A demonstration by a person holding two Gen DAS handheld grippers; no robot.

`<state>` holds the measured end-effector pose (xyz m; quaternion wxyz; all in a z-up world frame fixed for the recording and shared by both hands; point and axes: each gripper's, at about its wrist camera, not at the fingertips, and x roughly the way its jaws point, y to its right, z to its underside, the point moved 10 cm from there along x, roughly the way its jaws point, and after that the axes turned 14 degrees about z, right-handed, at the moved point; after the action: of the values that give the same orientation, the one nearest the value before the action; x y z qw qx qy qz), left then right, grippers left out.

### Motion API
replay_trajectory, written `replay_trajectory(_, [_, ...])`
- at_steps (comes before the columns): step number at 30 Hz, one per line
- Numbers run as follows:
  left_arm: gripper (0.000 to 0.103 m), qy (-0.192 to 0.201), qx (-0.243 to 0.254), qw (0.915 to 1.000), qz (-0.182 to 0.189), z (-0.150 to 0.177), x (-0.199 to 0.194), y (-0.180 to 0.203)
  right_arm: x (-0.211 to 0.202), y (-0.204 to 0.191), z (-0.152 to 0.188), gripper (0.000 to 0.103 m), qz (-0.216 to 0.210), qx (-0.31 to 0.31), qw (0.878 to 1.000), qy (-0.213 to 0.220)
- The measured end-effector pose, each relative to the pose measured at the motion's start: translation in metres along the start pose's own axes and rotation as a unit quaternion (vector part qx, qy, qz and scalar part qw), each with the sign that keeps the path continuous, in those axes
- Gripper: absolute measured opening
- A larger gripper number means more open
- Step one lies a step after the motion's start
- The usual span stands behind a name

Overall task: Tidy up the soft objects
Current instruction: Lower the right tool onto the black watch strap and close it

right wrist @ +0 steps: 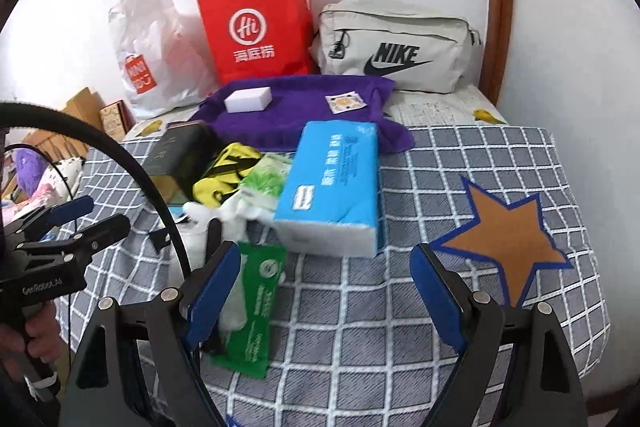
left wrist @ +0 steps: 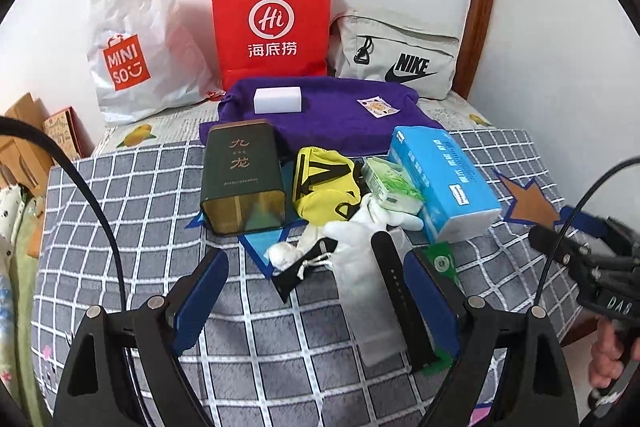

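My left gripper is open and empty, just above a pile of soft things: a white glove, a black strap, a black drawstring pouch, a yellow pouch. A blue tissue pack lies to its right. My right gripper is open and empty, in front of the tissue pack. A green packet lies by its left finger. The left gripper also shows in the right wrist view.
A dark green tin lies on the grey checked cloth. Behind are a purple towel with a white sponge, a red paper bag, a Miniso plastic bag and a Nike bag. An orange star mark is at right.
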<state>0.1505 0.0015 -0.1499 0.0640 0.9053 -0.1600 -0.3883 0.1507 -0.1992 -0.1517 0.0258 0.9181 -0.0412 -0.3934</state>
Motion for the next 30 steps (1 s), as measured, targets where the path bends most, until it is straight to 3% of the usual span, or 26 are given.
replay_trajectory(6, [0.089,-0.014,-0.042,0.999,0.01,0.014,-0.003,-0.014,0.002,-0.018,0.019,0.087,-0.019,-0.013,1.0,-0.01])
replay_trajectory(13, [0.089,-0.032,-0.075,0.9966,-0.01,0.029,0.0,-0.04,0.014,-0.052,0.037,0.086,-0.041,-0.05,0.998,-0.02])
replay_trajectory(19, [0.089,-0.041,-0.093,0.9947,-0.016,0.036,0.002,-0.056,0.023,-0.086,0.048,0.069,-0.061,-0.086,0.994,-0.022])
replay_trajectory(24, [0.089,-0.037,-0.1,0.9942,-0.016,0.038,-0.003,-0.063,0.037,-0.108,0.059,0.05,-0.07,-0.115,0.99,-0.037])
replay_trajectory(30, [0.089,-0.037,-0.099,0.9943,-0.011,0.041,-0.006,-0.065,0.056,-0.118,0.066,0.046,-0.047,-0.133,0.989,-0.047])
